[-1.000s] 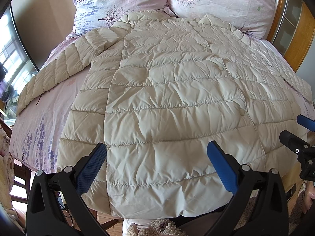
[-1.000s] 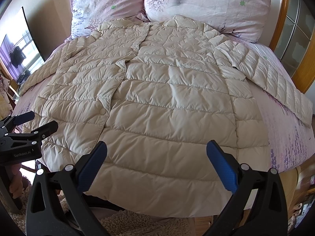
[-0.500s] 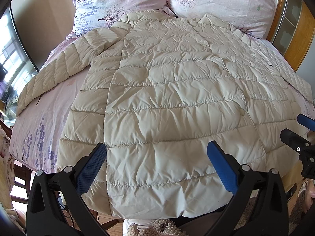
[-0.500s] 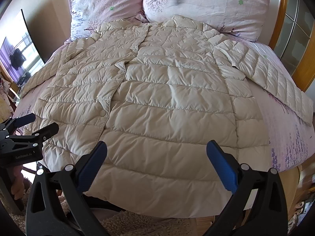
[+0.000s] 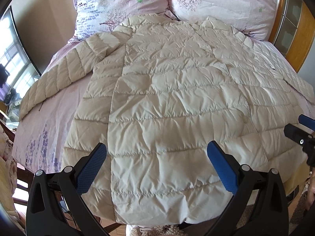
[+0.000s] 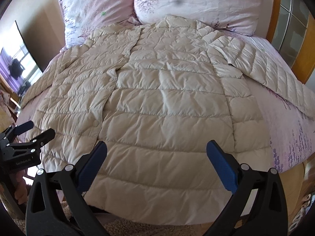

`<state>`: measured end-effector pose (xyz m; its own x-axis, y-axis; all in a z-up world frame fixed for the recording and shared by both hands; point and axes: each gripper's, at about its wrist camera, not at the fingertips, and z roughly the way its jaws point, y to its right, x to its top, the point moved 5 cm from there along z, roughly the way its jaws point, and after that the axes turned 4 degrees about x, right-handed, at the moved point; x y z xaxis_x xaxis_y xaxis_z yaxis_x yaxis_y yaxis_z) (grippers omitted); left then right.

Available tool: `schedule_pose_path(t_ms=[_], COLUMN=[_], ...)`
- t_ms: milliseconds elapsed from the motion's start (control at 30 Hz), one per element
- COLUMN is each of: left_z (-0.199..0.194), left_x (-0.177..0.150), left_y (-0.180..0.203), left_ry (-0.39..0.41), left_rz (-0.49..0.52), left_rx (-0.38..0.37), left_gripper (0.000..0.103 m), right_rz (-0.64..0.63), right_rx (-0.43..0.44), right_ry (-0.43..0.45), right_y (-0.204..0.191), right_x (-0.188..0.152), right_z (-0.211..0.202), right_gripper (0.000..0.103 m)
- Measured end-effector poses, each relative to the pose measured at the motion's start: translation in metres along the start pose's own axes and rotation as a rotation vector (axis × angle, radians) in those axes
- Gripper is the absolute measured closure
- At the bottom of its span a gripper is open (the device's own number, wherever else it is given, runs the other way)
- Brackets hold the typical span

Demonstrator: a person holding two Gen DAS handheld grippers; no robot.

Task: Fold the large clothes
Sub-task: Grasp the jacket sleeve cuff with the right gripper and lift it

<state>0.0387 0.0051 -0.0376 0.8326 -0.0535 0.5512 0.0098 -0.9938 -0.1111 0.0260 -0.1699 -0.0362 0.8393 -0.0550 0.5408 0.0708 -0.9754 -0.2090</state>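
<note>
Across a pink floral-print bed sheet (image 5: 59, 106) lies the cream quilted down jacket (image 5: 173, 102), spread flat and front side up, its collar up against two pink floral pillows (image 6: 196, 2) at the headboard and its hem hanging over the near edge of the mattress. One quilted sleeve (image 5: 59, 74) angles out over the sheet on the left side in the left wrist view; the other sleeve (image 6: 265, 72) stretches out toward the right bed edge in the right wrist view. A wooden bed frame with glass panels (image 6: 291, 29) stands at the far right. The left gripper (image 5: 156, 153), black with blue ribbed pads, hovers above the hem near the jacket's left part with its jaws spread wide and nothing between them. The right gripper (image 6: 156, 153), of the same build, hovers above the hem on the jacket's right part, its jaws likewise wide apart and empty. Each tool shows at the edge of the other's view, apart from the fabric. A small snap button (image 6: 95, 123) sits on the jacket's front placket.
</note>
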Motion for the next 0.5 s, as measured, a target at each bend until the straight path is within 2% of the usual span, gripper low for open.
schedule_pose_path(t_ms=[133, 233, 367, 467, 500], left_z=[0.004, 0.009, 0.02, 0.028, 0.03], left_x=[0.011, 0.02, 0.036, 0.05, 0.053], left_y=[-0.003, -0.007, -0.016, -0.024, -0.025], left_ry=[0.011, 0.022, 0.025, 0.029, 0.03], left_rz=[-0.002, -0.019, -0.077, -0.125, -0.135], left_rx=[0.006, -0.005, -0.075, -0.143, -0.156], left_gripper=[0.001, 0.001, 0.001, 0.001, 0.001], right_rz=[0.079, 0.19, 0.432, 0.651, 0.72], right_rx=[0.036, 0.057, 0.046, 0.057, 0.063], right_ry=[0.047, 0.121, 0.216, 0.267, 0.285], right_y=[0.023, 0.059, 0.136, 0.201, 0.222], right_x=[0.015, 0.031, 0.048, 0.049, 0.048], right_z=[0.002, -0.002, -0.01, -0.014, -0.015], right_gripper=[0.002, 0.002, 0.002, 0.002, 0.006])
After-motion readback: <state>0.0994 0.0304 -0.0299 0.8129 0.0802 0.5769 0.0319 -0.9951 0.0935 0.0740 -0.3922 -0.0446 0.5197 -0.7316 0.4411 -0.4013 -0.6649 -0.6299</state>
